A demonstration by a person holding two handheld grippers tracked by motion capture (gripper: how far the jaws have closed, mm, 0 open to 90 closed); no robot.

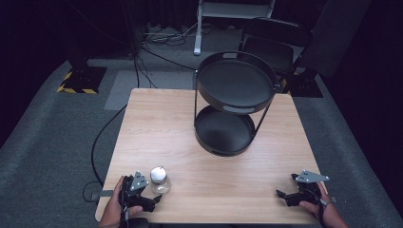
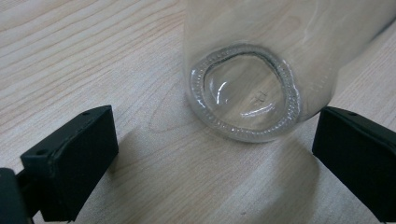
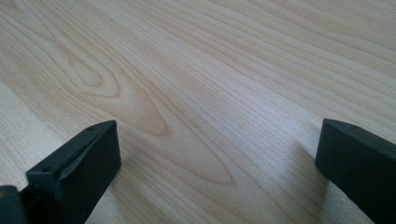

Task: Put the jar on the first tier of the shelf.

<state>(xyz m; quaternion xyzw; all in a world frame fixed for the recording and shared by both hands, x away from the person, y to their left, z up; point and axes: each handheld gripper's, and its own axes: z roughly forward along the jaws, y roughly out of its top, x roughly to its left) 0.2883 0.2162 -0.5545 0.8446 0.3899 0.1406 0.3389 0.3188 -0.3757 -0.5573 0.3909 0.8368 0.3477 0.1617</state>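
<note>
On pale woodgrain table (image 1: 209, 142) — round clear-glass jar (image 1: 160, 180)

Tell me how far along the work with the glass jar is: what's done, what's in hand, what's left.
Done: little that shows. The glass jar stands upright on the table near its front edge, and both tiers of the black rack look bare. In hand: the left tongs sit open at the jar's base, pads not pressing. The right tongs are open over bare wood. Left: closing on the jar and moving it, possibly to the rack.
</note>
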